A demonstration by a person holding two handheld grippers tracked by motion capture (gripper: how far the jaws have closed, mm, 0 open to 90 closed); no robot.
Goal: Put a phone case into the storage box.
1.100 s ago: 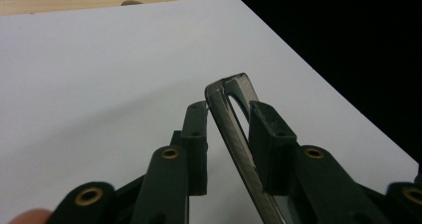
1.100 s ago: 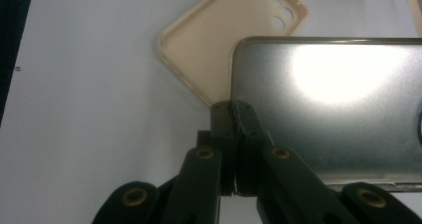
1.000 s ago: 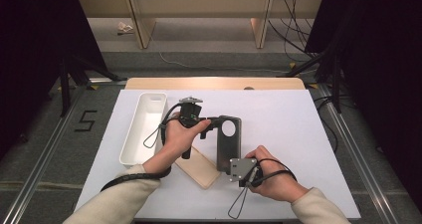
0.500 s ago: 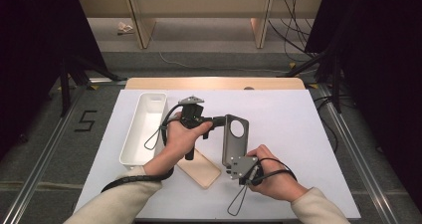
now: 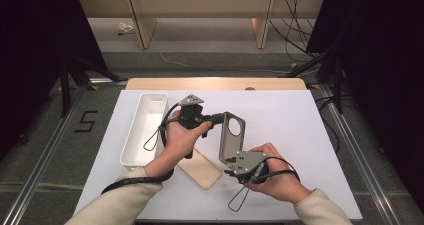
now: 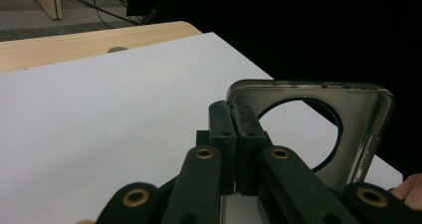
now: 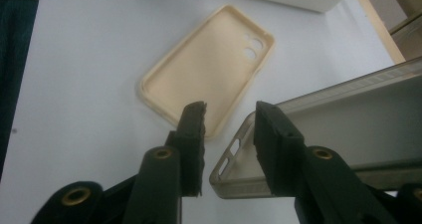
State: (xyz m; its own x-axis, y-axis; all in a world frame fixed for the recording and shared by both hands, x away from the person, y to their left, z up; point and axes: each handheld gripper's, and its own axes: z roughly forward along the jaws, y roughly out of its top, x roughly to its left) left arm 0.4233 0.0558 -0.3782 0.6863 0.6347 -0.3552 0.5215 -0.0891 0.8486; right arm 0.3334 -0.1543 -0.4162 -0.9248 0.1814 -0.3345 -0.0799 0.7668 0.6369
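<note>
1. In the high view, the left gripper (image 5: 216,118) clamps the top edge of a grey translucent phone case with a big round camera hole (image 5: 232,141). This case stands tilted on its edge above the white table sheet (image 5: 295,130), between both hands. The right gripper (image 5: 231,161) is at the lower corner of the case. A beige soft phone case (image 5: 204,169) lies flat on the sheet just beside it, partly under the left hand. A long white plastic tray (image 5: 144,127) lies at the left side.

2. In the left gripper view, the two black jaws are pressed together on the thin rim of the grey case (image 6: 348,134), near the round hole.

3. In the right gripper view, the jaws stand apart and have just been opening; the bottom corner of the grey case (image 7: 318,134) is between them, and the left pad does not press on it. The beige case (image 7: 209,79) lies behind, with its hollow side up.
</note>
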